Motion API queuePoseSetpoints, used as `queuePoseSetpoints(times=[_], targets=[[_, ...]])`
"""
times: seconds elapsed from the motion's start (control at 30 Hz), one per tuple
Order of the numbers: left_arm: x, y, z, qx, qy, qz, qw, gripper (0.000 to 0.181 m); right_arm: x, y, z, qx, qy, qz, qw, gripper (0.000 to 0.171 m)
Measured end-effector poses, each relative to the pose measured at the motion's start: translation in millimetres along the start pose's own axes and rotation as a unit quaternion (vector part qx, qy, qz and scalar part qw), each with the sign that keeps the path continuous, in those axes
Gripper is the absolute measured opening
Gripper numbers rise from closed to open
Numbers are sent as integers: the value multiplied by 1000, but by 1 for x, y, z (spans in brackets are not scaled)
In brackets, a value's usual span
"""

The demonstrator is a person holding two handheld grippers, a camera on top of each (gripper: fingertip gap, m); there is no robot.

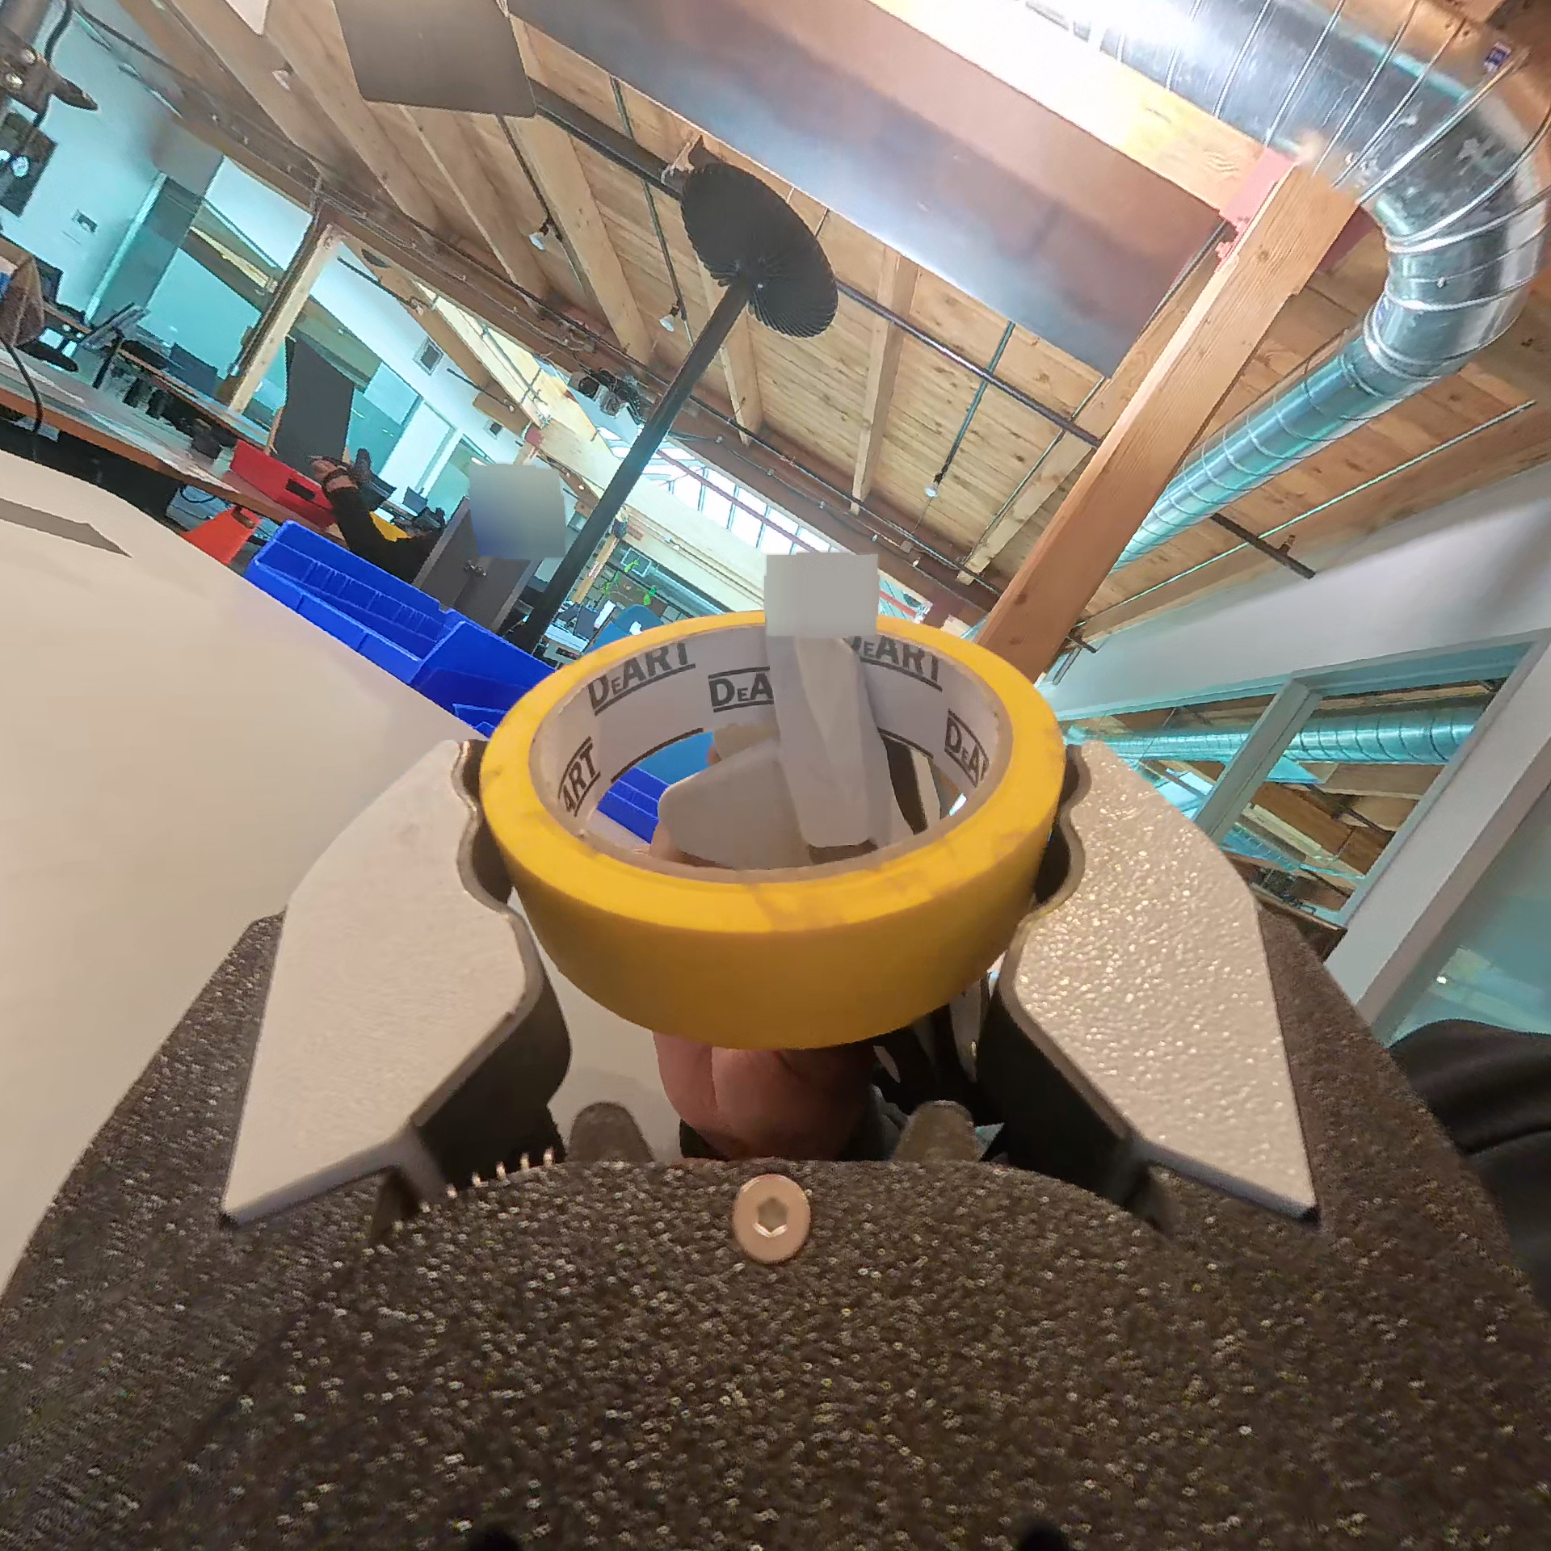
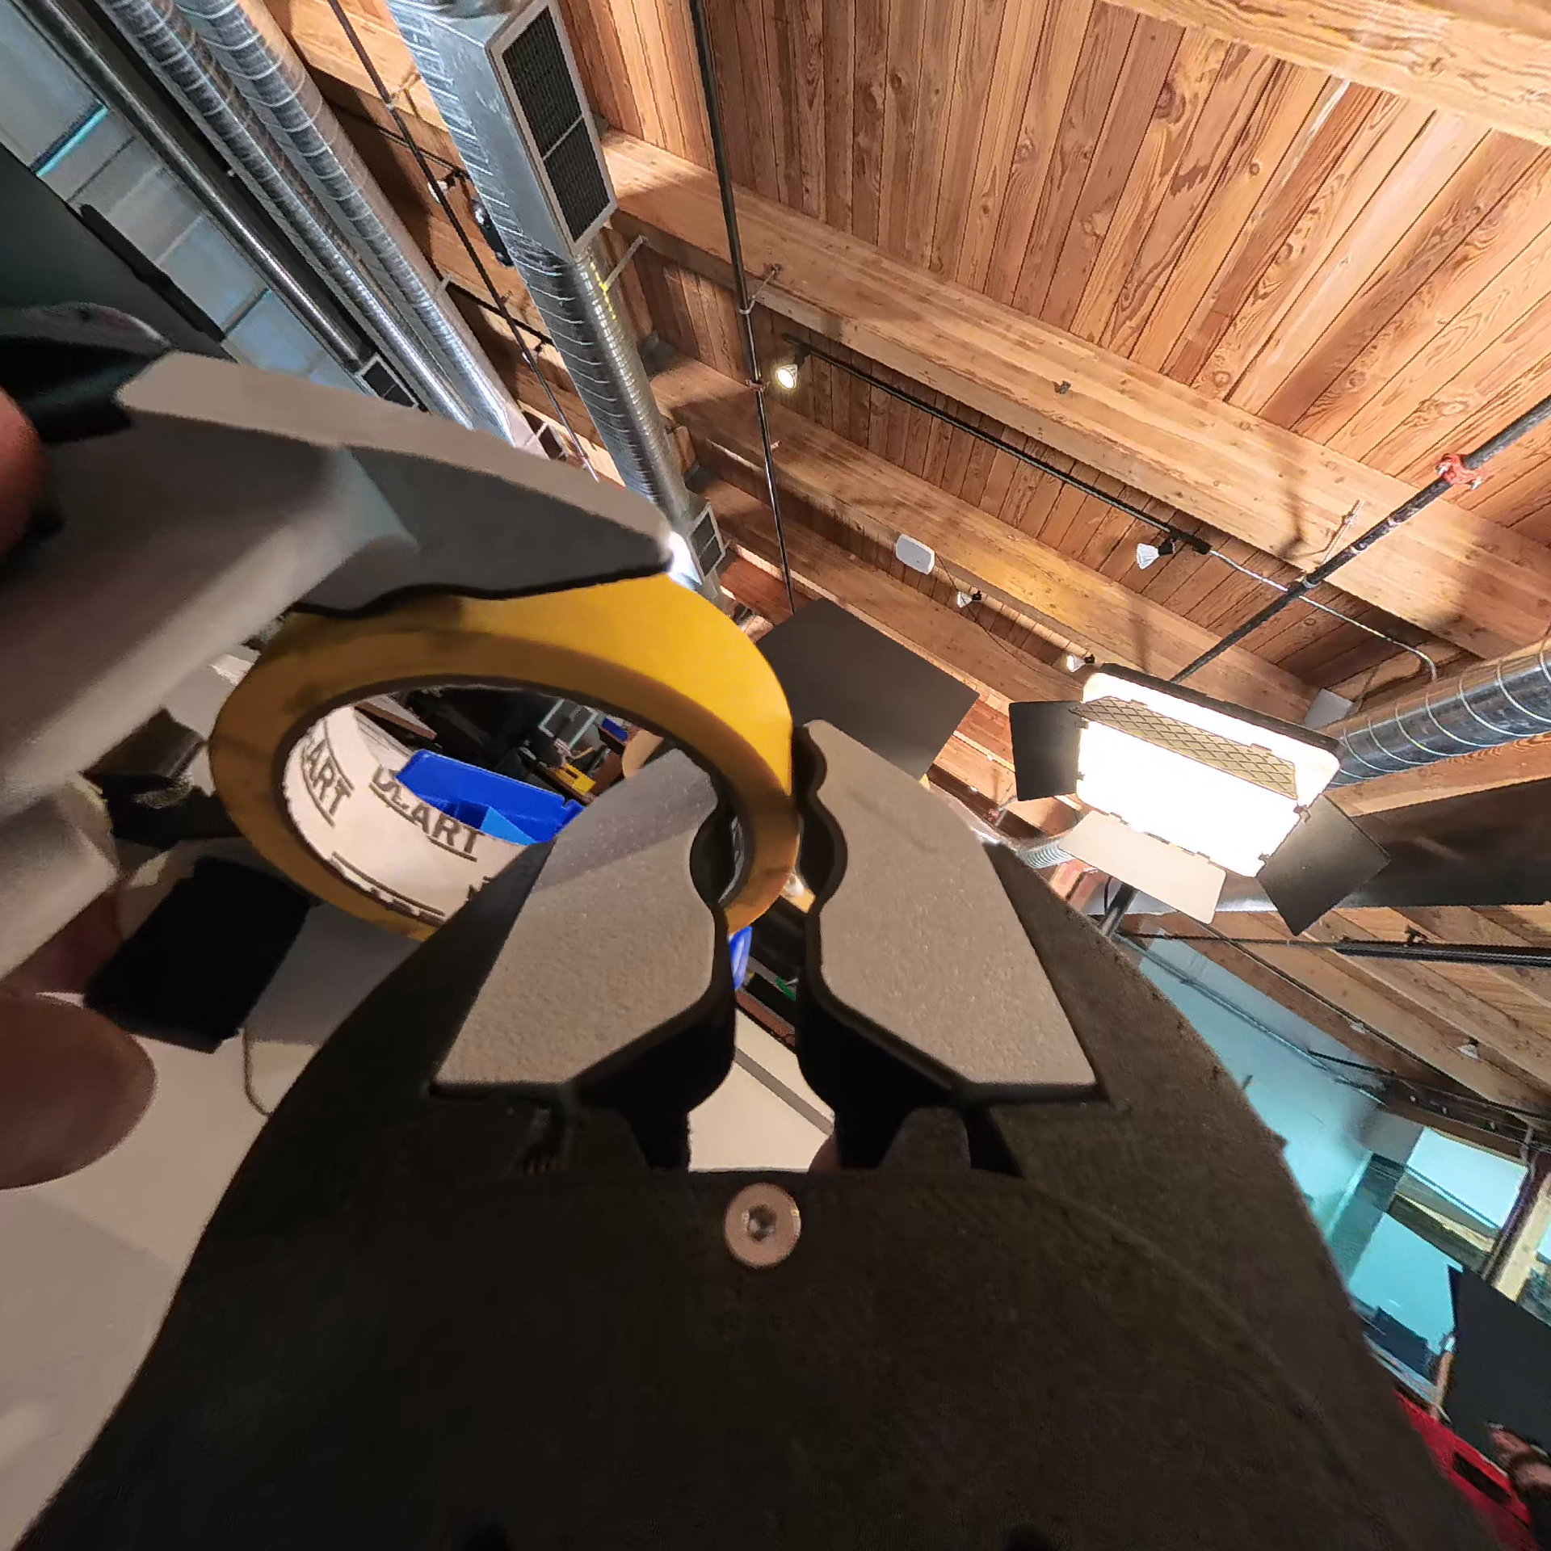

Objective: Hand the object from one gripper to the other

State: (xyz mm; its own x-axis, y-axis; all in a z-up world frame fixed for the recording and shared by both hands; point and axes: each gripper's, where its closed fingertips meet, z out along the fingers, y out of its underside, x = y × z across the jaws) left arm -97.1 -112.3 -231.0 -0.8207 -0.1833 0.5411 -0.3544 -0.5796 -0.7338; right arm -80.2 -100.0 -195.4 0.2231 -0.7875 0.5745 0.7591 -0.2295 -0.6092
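Observation:
A yellow tape roll (image 1: 772, 965) with a white printed core is held up in the air. My left gripper (image 1: 770, 755) is shut on it, one finger on each side of its outer rim. My right gripper (image 2: 755, 806) pinches the roll's wall (image 2: 587, 638), with one finger inside the hole and one outside. That inner finger shows through the hole in the left wrist view (image 1: 827, 755). One finger of the left gripper (image 2: 336, 503) lies over the roll's top in the right wrist view. A hand (image 1: 755, 1091) shows below the roll.
A white table (image 1: 126, 713) lies to the left, with blue bins (image 1: 378, 596) behind it. A black light stand (image 1: 671, 403) and a wooden post (image 1: 1175, 378) rise beyond. A lit studio panel (image 2: 1192, 772) hangs to the right under the wooden ceiling. The grippers' ends are close to 4 cm from one another.

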Motion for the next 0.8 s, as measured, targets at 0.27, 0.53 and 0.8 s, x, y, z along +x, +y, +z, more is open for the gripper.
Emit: queuePoseSetpoints(times=[0.27, 0.53, 0.8], targets=[[-3, -3, -4, 2, -5, 15, 1000, 124, -6, 1, 0, 2, -28, 26, 999, 15], [-7, -23, -13, 29, 11, -4, 1000, 121, -17, 5, 1, 5, -100, 113, 989, 37], [1, -38, -23, -5, -36, 270, 962, 120, -40, 15, 2, -25, -203, 217, 954, 48]])
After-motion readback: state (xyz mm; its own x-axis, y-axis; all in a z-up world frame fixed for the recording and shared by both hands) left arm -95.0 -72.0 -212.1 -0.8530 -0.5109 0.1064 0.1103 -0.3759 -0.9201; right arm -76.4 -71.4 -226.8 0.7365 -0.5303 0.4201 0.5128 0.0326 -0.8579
